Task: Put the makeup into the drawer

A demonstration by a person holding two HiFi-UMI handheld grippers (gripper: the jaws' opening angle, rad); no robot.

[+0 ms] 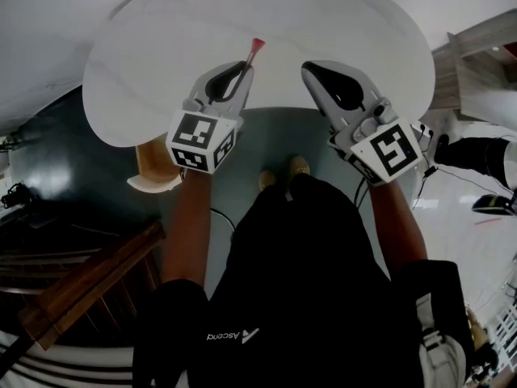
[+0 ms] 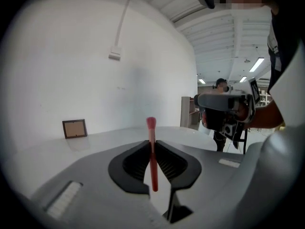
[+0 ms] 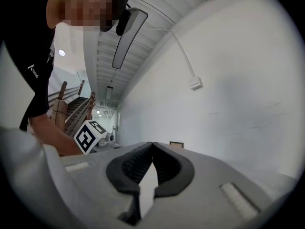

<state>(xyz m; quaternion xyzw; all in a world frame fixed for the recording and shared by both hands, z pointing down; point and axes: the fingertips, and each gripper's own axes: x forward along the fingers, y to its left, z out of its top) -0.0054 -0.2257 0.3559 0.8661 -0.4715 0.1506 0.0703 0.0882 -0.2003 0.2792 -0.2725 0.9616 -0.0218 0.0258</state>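
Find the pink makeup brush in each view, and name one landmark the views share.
Head view: upper centre, the makeup brush pokes out past the tips of the left gripper, over the white table.
Left gripper view: centre, upright, clamped between the jaws.
Right gripper view: not in it.
Shared landmark: the small picture frame at the wall, seen in both gripper views.

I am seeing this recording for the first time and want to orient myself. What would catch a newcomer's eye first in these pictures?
First, the thin red makeup brush, clamped between the jaws of the left tool, its pink head sticking out past the tips, over the white round table. Next, the right tool beside it, shut and empty. A small picture frame stands at the table's far side, by the wall.
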